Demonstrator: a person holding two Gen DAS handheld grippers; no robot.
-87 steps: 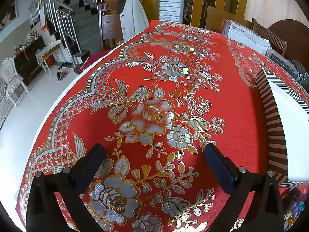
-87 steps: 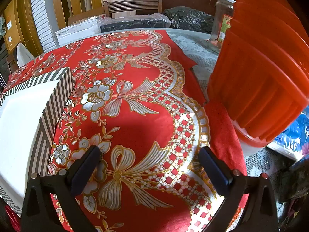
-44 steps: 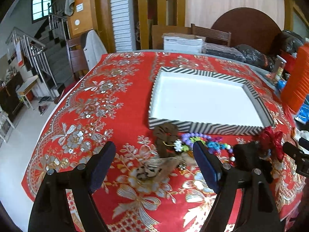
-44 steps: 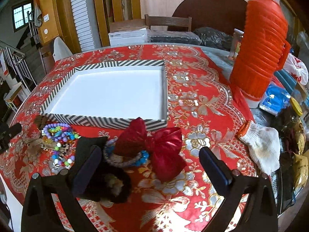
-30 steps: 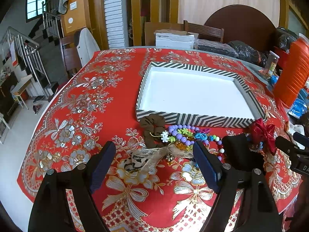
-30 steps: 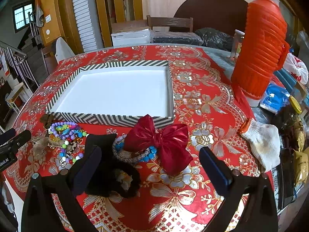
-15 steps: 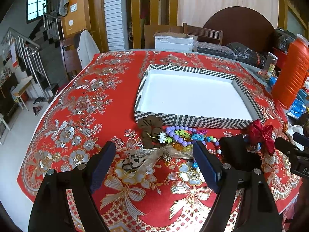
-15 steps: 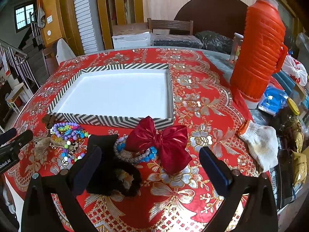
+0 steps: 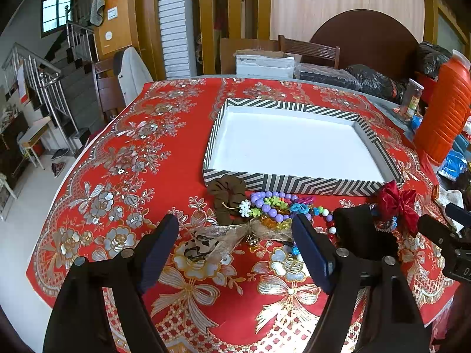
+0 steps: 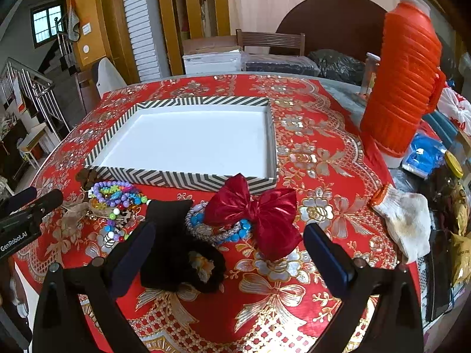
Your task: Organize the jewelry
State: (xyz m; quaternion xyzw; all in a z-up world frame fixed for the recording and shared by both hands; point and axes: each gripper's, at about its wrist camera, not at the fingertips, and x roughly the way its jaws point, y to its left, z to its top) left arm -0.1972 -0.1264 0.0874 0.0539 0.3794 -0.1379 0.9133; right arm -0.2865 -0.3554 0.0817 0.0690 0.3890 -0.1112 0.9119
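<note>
A striped tray (image 9: 294, 184) (image 10: 176, 178) with a white, bare inside sits mid-table. Along its near wall lie a brown scrunchie (image 9: 228, 192), coloured bead bracelets (image 9: 276, 204) (image 10: 116, 194), a gauzy beige bow (image 9: 223, 239), a black hair piece (image 10: 176, 248) (image 9: 357, 231), a blue-beaded bracelet (image 10: 219, 231) and a red satin bow (image 10: 259, 210) (image 9: 396, 203). My left gripper (image 9: 235, 248) hovers open above the beige bow. My right gripper (image 10: 229, 254) hovers open above the black piece and red bow. Neither holds anything.
The red floral tablecloth (image 9: 123, 158) covers a round table. An orange thermos (image 10: 403, 79), a glass jar (image 9: 412, 101), a white glove (image 10: 407, 225) and blue packets (image 10: 424, 154) crowd the right side. Chairs and boxes (image 9: 265, 63) stand behind.
Both grippers pulled back and up from close over the cloth, bringing the tray and jewelry into view. Over the last second they have barely moved and stayed open.
</note>
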